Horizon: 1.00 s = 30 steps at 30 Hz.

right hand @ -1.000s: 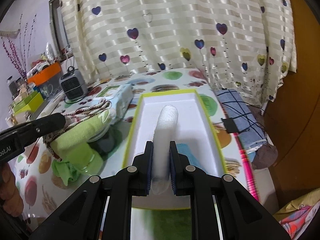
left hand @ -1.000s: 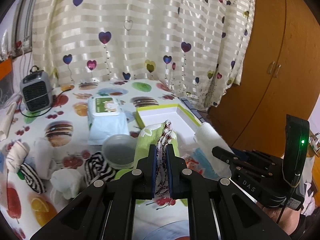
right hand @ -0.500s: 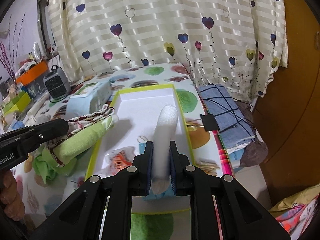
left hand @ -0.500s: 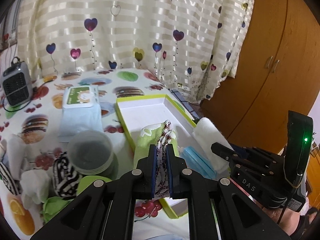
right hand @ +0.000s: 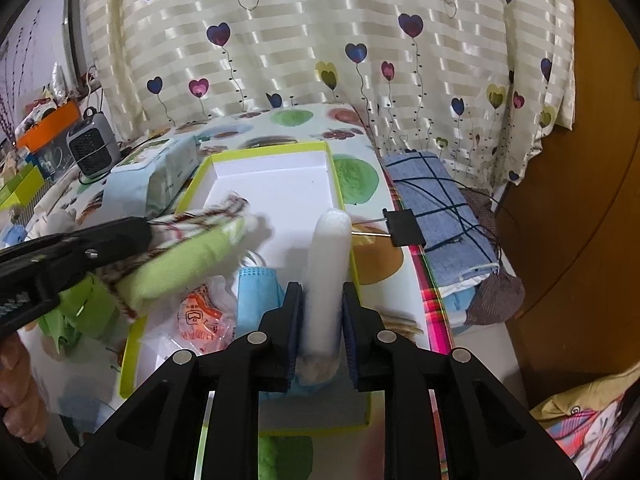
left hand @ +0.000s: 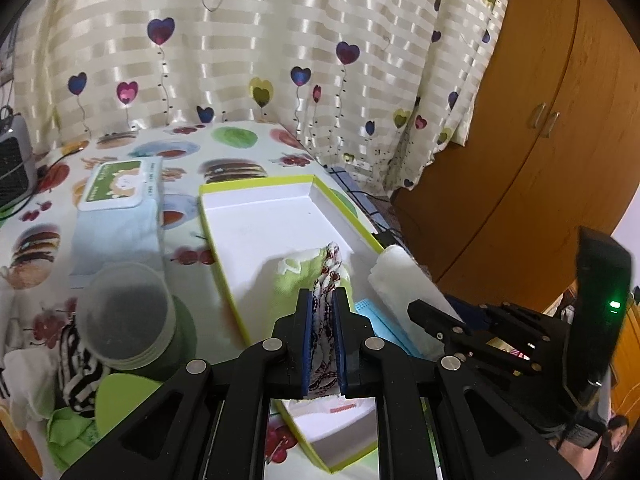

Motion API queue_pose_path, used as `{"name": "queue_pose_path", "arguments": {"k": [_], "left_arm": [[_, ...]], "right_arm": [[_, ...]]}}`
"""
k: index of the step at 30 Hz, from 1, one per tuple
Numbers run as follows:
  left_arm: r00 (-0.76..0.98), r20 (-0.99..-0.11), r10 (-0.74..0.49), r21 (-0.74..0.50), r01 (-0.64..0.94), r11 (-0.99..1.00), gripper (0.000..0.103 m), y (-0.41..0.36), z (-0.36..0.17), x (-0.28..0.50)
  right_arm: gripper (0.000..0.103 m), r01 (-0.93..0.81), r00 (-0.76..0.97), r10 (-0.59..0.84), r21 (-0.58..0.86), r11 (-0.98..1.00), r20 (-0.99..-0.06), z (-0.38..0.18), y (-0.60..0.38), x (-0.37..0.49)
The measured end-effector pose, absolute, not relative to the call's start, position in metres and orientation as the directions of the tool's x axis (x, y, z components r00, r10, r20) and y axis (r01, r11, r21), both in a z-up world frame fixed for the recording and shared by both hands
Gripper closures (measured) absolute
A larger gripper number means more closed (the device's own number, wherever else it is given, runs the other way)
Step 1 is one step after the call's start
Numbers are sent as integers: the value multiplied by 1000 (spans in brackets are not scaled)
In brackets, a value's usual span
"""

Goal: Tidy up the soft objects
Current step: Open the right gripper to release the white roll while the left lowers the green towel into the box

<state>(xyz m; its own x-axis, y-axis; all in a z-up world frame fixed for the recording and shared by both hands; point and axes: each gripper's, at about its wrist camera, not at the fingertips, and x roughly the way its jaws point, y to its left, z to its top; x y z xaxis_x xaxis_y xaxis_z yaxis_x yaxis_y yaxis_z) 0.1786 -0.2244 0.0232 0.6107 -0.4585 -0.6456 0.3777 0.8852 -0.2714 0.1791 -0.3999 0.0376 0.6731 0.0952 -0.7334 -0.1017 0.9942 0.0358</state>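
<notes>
the left gripper [left hand: 323,300] pinches the green rolled cloth [right hand: 180,256] by its patterned trim over the lime-edged box [right hand: 332,176]. the right gripper [right hand: 322,300] has just been opening, its jaws now loose around the white roll [right hand: 326,256] lying along the box's right edge beside a blue mask [right hand: 256,292].

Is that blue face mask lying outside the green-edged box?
No, the blue face mask lies inside the green-edged box, on its white floor next to an orange-printed packet.

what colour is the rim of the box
Lime green, with a white inside; the box rim shows best in the right wrist view.
</notes>
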Motion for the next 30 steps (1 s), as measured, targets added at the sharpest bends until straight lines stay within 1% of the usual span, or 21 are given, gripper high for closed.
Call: {"name": "queue_pose_path", "arguments": {"k": [1,2,3,4,6,8,20,30], "left_arm": [[608,-647,-460,-273,378,885,94,-225,22,179],[608,-645,-463,-274,382,883,94,-226,21,180],[608,-642,-468,-275,387,880,94,-225,21,181],[604,-643,-471,-276,390,878,93,-225,20,180],[596,-644,-480,-290,391,874,86,-224,21,180],[600,-638,-482,-287,395,873,82,-223,24,177],[625,-612,-484,-258,421,870,81,-207,47,139],[668,-604,-434,-239,368,898,80,-174,59,112]], "right_arm": [[71,-106,681,97,33,994,-726,40,-399,177],[66,-108,687,94,27,994,-720,41,-399,176],[58,-108,695,91,21,994,-713,43,-398,174],[58,-108,699,91,21,994,-710,45,-398,174],[58,-105,704,96,30,994,-704,47,-399,172],[58,-102,708,96,34,994,-700,50,-398,169],[58,-130,719,142,68,989,-680,68,-380,146],[58,-207,722,202,72,976,-662,85,-346,123]]}}
